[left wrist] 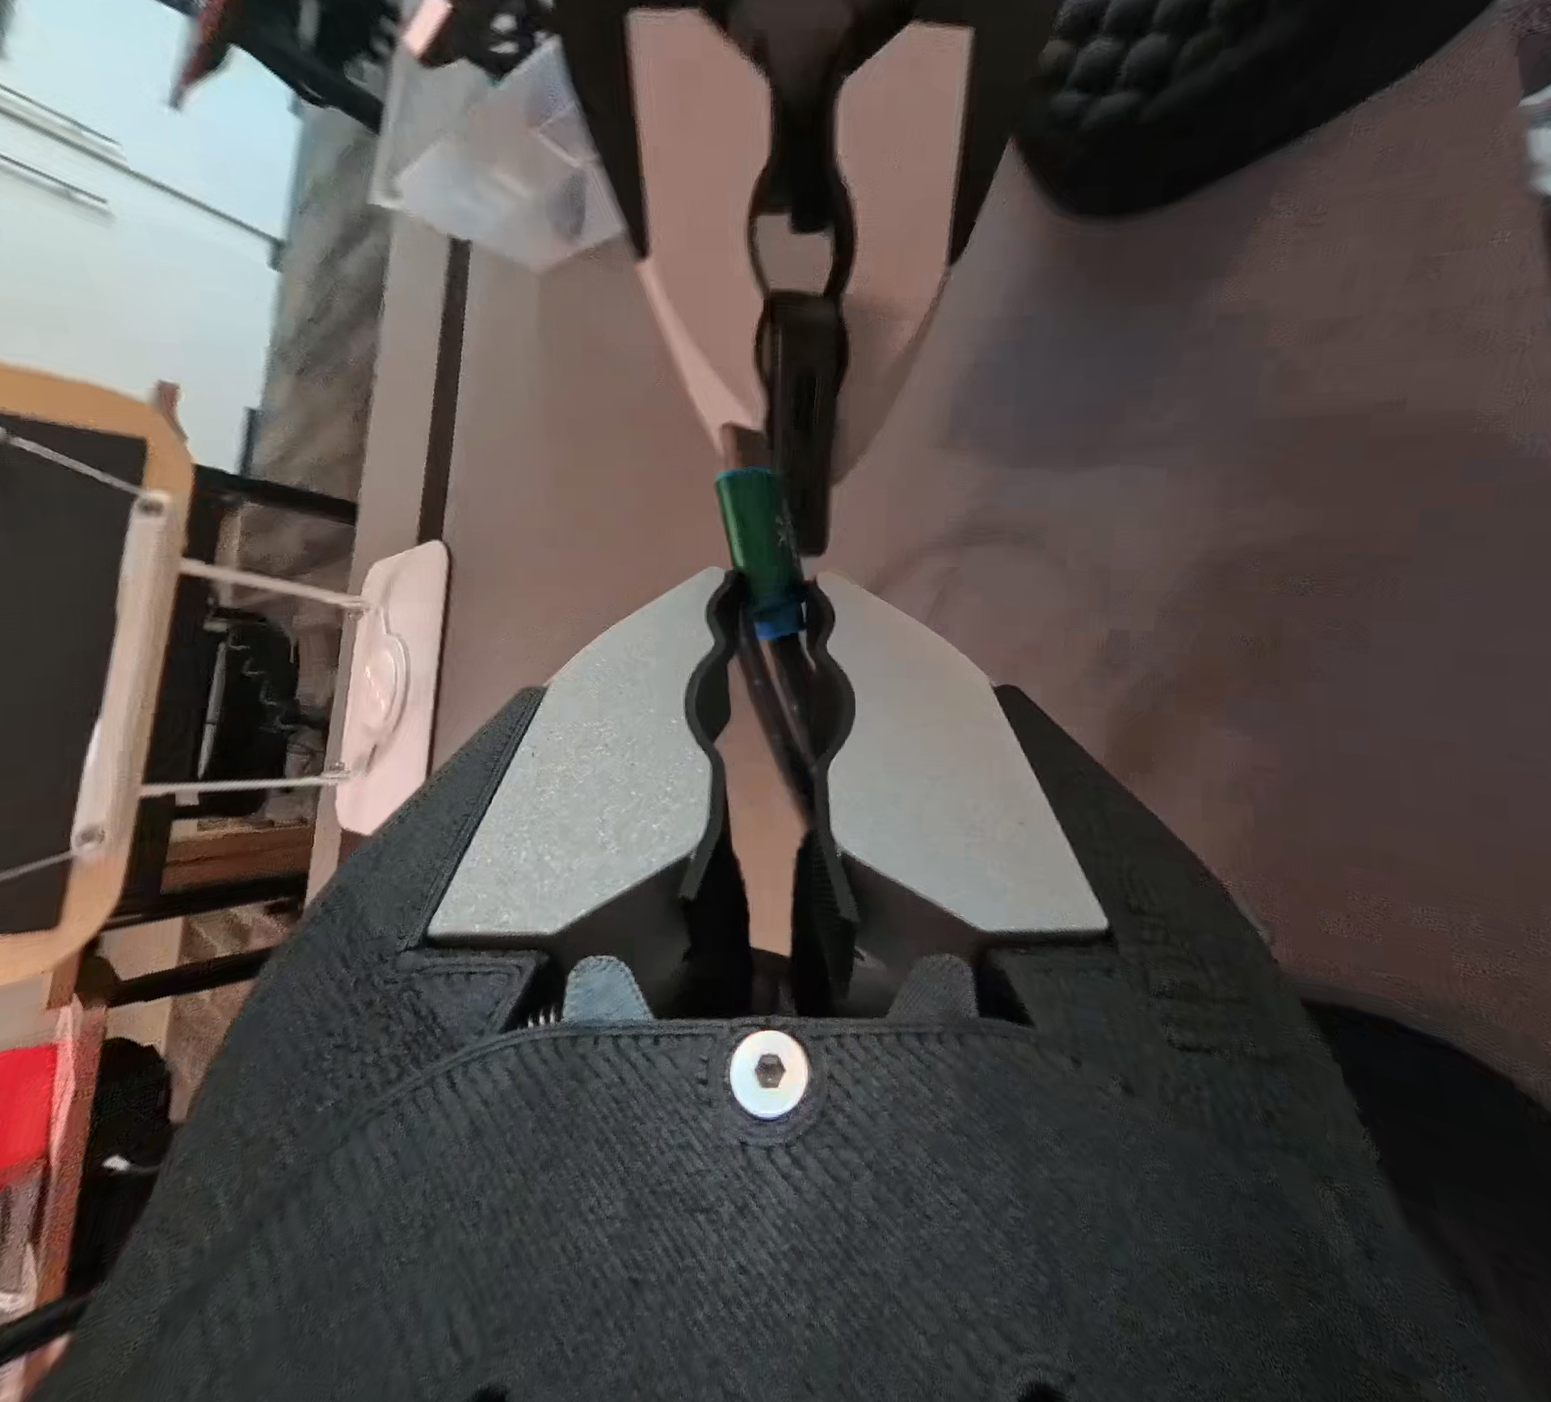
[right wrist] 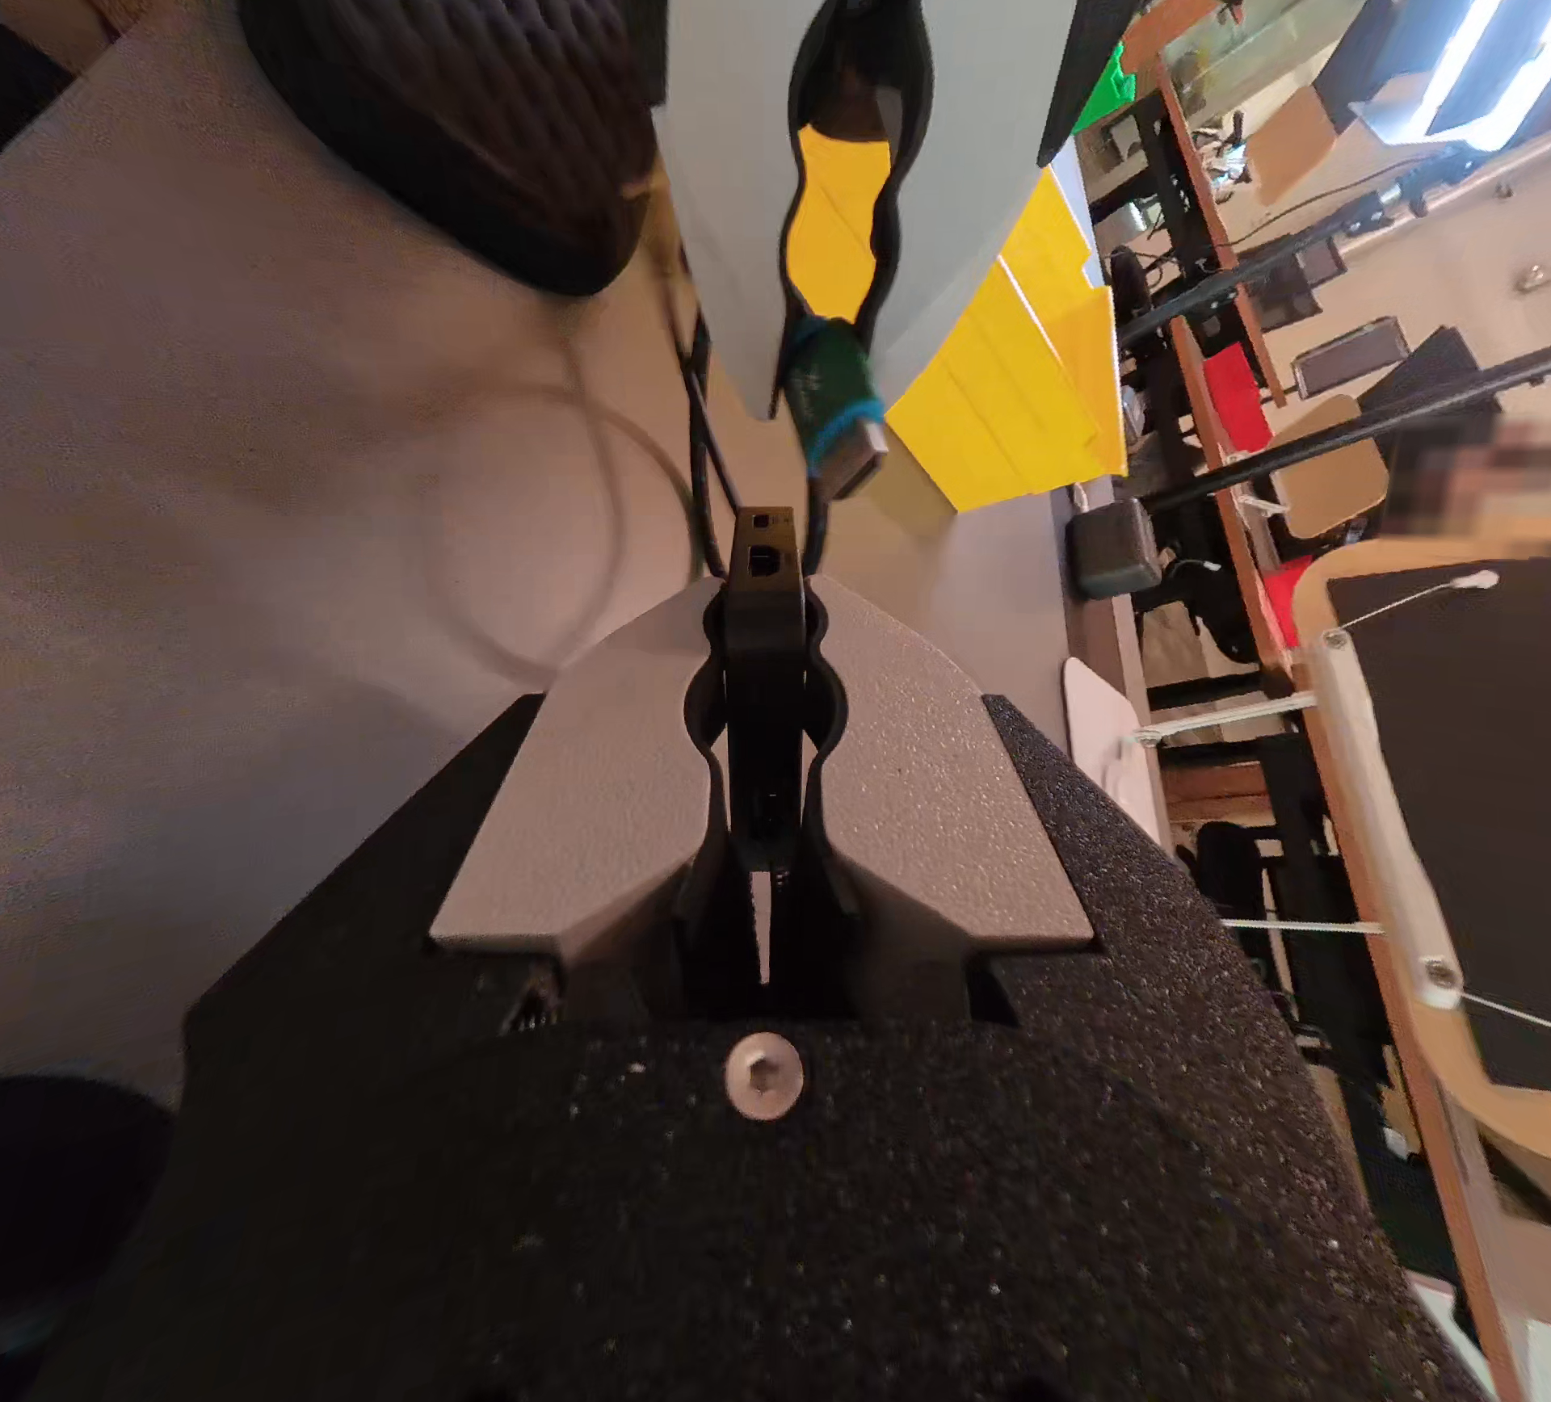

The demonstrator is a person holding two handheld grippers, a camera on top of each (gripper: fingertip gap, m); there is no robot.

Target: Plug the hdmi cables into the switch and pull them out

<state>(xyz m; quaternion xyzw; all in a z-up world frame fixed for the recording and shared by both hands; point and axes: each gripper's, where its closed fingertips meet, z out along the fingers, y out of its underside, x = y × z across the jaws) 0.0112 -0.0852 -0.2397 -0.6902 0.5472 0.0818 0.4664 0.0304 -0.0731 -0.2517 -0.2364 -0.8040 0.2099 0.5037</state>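
**Inspector:** Left hand-held gripper point(left wrist: 768, 590)?

**Assistant:** Clenched on the green plug point(left wrist: 759, 531) of the HDMI cable point(left wrist: 776, 699), gripped at the collar so the metal tip point(right wrist: 856, 460) projects free toward the switch.

**Inspector:** And the right hand-held gripper point(right wrist: 764, 598)?

**Assistant:** Clamped on the black switch point(right wrist: 762, 565), held edge-on above the bench point(right wrist: 252, 439) with an open port point(right wrist: 762, 566) facing the plug, presumably to brace it against the push.

**Inspector:** Seated?

**Assistant:** No. The tip sits just beside the switch, apart and angled off-line. I judge realignment is needed before insertion.

**Inspector:** Surroundings?

**Assistant:** A yellow bin point(right wrist: 1007, 372) stands farther right.
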